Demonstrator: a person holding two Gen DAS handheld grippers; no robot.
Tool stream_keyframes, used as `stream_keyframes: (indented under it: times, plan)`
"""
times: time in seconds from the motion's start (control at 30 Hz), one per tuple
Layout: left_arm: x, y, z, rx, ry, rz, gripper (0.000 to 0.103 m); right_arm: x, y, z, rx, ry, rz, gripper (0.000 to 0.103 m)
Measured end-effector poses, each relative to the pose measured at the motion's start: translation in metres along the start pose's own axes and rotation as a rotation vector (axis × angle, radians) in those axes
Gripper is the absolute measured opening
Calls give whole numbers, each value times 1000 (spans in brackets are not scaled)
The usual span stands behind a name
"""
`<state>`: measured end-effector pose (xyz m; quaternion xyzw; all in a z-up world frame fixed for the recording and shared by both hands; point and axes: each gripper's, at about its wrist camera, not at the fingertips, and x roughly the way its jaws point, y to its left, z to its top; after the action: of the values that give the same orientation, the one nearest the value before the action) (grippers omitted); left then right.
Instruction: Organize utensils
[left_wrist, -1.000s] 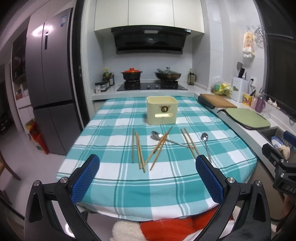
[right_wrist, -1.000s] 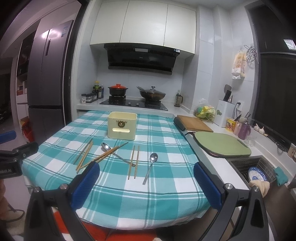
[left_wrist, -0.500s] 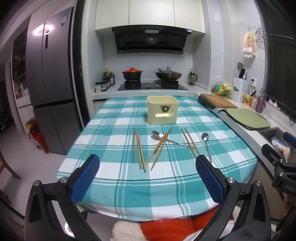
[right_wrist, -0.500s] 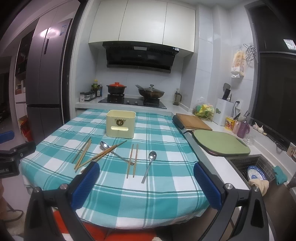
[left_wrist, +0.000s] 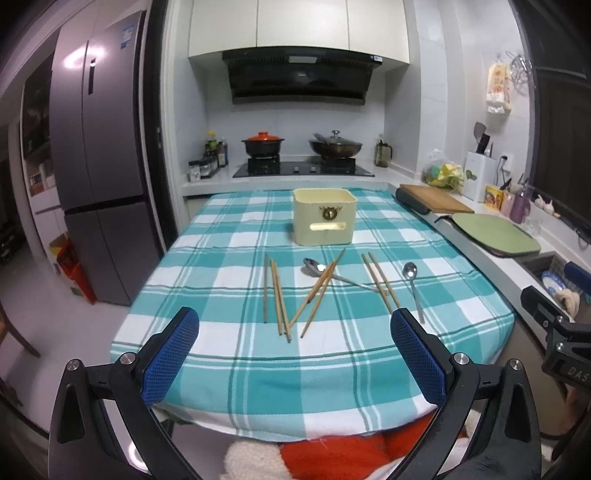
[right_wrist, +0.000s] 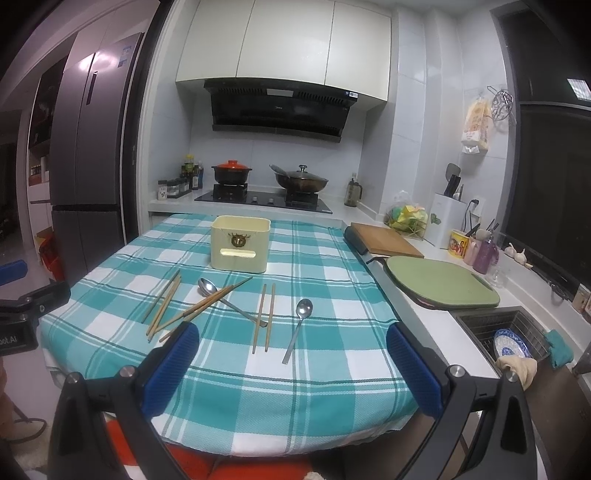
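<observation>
Left hand-held gripper (left_wrist: 294, 354) and right hand-held gripper (right_wrist: 291, 358) both spread wide, holding nothing, above checked worktop (left_wrist: 236, 369); chopsticks (left_wrist: 275, 293), spoons (right_wrist: 298, 325) lie before cream utensil holder (left_wrist: 325, 216).

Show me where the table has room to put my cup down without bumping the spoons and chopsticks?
Bare cloth runs along the near table edge, in front of the chopsticks. Both sides of the cream utensil box are free too, and the strip behind it. The middle is crowded: chopstick pairs and two spoons lie close, one spoon under crossed sticks.
</observation>
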<state>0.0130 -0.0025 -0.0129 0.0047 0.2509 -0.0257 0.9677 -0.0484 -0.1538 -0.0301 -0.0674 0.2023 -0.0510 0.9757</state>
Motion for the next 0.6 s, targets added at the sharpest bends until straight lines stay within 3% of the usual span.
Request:
stream_keyframes:
  times: [0.6]
  plan:
    - [8,-2,2,17,1,-22,103,9,0,0,4,18,-12,103]
